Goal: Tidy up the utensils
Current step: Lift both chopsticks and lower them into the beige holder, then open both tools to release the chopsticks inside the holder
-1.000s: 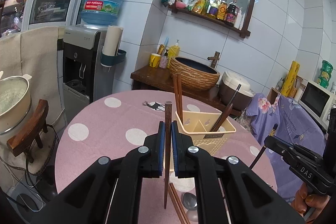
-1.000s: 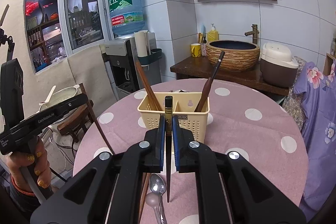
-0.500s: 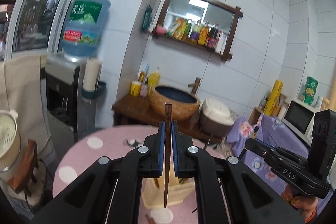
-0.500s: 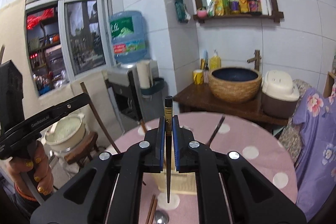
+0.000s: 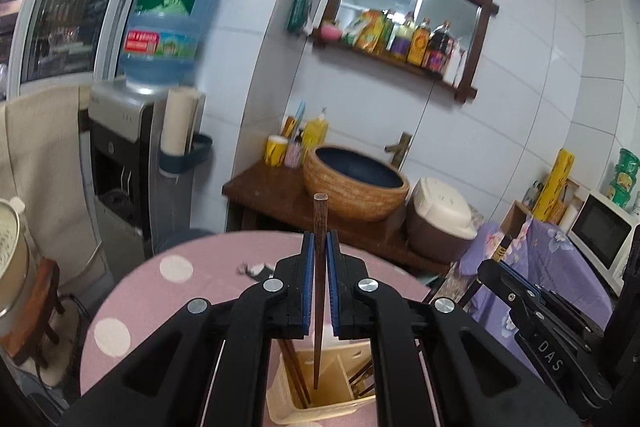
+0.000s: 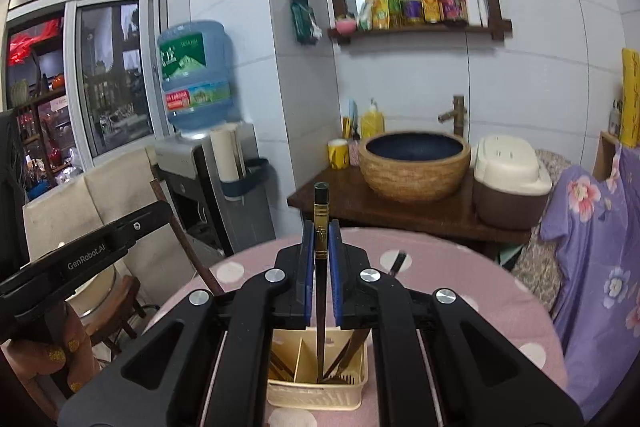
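Note:
My left gripper (image 5: 319, 247) is shut on a brown wooden chopstick (image 5: 319, 291) held upright, its tip hanging inside the left compartment of the cream utensil basket (image 5: 296, 407). My right gripper (image 6: 320, 239) is shut on a black chopstick with a gold band (image 6: 320, 227), also upright, its tip down in the right compartment of the same basket (image 6: 316, 393). Other chopsticks lean in the basket (image 6: 352, 345). The right gripper shows at the right of the left wrist view (image 5: 520, 291); the left gripper shows at the left of the right wrist view (image 6: 88, 255).
The basket stands on a round table with a pink polka-dot cloth (image 6: 460, 267). Behind it are a wooden counter with a woven basin (image 6: 414, 163) and rice cooker (image 6: 510, 179), a water dispenser (image 5: 132, 147), and a purple floral cover (image 6: 592, 247) at the right.
Both grippers rose and tipped up from the table, then came over the basket. Each chopstick tip now hangs inside a basket compartment. The spoons and loose chopsticks on the cloth have left view.

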`<state>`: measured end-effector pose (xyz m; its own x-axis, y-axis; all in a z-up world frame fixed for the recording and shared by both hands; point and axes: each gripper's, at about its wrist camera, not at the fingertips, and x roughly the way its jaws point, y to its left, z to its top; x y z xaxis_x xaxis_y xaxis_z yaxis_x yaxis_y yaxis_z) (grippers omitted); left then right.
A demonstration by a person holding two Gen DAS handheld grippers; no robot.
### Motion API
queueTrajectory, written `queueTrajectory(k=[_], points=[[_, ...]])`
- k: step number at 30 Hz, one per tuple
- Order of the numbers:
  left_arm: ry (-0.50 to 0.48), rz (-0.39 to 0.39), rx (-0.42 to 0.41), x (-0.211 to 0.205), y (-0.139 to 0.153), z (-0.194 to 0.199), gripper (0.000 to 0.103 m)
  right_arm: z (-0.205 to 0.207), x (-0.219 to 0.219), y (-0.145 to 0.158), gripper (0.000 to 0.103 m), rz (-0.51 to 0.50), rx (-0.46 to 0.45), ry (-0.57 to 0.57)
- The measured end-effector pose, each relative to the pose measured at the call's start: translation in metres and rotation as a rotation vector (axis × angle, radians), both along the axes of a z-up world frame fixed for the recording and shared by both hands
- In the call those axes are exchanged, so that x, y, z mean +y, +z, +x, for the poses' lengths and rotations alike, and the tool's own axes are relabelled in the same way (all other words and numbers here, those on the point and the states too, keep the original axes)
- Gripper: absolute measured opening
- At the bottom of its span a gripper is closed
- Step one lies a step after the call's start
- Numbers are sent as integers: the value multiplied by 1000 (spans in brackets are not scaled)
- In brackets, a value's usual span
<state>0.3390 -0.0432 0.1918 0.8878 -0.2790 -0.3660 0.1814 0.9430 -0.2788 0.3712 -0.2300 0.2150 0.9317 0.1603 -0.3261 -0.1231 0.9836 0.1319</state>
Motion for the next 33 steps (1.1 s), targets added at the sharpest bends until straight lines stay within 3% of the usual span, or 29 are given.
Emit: queueTrajectory(k=[10,19,20,22,23,24,26,29,33], points=[[-5,35,103,-5,-52,10,7,16,0,-57,8,-3,103,-18],[-32,11,138,-5,-70,8,8,11,-9,-61,9,30,72,-31],[-32,13,132,-4,-69,6,11,9,-10,-62,12,34,69,-28],[-38,14,120,-4,-69,0,29,3,-11,-64,30,36,60,-27],[-39,13,112,-3,-69,-4,48,-1,-12,-65,44,34,49,-32],[-35,7,93,0,-68,-11,58,-6,-12,-65,46,28,34,-39],[-27,7,67,5,-69,-23,63,-15,-12,-66,46,7,23,-45],[-39,20,81,11,-75,-36,81,-32,-10,-73,51,-19,28,-43],[-20,38,113,27,-95,-57,91,-54,-2,-90,55,-82,68,-22]])
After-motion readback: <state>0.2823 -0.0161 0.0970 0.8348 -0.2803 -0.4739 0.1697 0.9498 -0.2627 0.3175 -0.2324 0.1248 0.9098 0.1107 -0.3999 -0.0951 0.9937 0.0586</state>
